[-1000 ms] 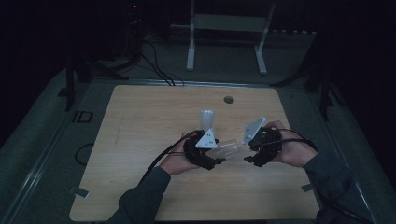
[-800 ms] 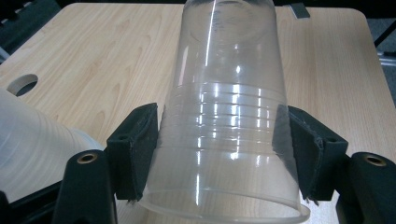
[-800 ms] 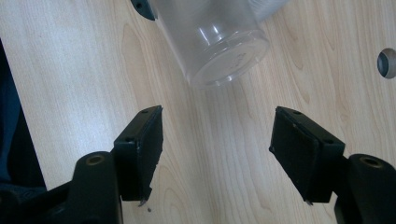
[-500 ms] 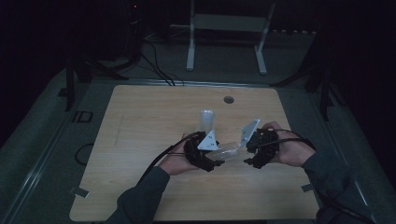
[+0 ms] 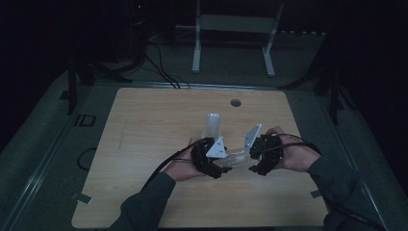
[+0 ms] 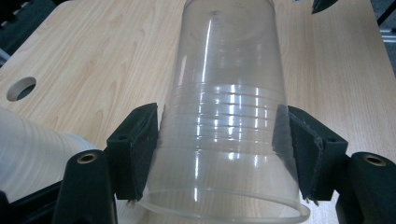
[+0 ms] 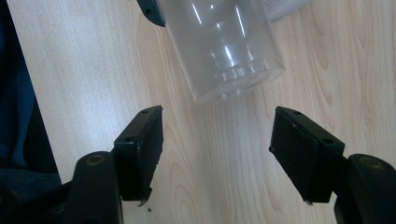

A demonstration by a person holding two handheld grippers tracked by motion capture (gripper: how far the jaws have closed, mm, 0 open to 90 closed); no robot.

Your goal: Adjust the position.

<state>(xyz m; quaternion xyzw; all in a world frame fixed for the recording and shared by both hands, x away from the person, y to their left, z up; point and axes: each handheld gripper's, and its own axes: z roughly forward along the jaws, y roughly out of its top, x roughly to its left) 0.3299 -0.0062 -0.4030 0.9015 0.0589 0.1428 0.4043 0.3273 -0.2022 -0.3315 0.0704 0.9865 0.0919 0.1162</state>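
**High view, then each gripper view: a clear cup held over the table**

High view. Two hands met at lower centre of the frame, above a light wooden table (image 5: 144, 144). The left gripper (image 5: 222, 169) sat just left of centre and the right gripper (image 5: 254, 163) just right of it, each with a black cable trailing toward the bottom edge. A clear plastic cup (image 5: 235, 158) lay level between the two, dim and hard to make out. A second, whitish cup (image 5: 213, 126) stood upright on the table directly above the left gripper. A round hole (image 5: 235, 102) marked the table near its upper edge. A white stand (image 5: 235, 24) stood on the floor beyond the table at top centre.

Left gripper view. The clear plastic cup (image 6: 229, 116) ran up the middle of the frame, its wide rim at the bottom edge and its base toward the top. Both black pads (image 6: 140, 144) pressed on its ribbed wall near the rim, so the jaws were clamped on the cup. The whitish cup (image 6: 32, 154) showed at lower left, and the round hole (image 6: 21, 87) at the left edge. The tip of the right gripper (image 6: 325, 4) showed at the top right corner.

Right gripper view. The jaws of the right gripper (image 7: 217, 144) stood apart with bare table between them. The base of the clear plastic cup (image 7: 229, 51) hung in the upper centre of the frame, just above the pads and apart from both. Part of the left gripper (image 7: 152, 11) appeared at the cup's upper left.
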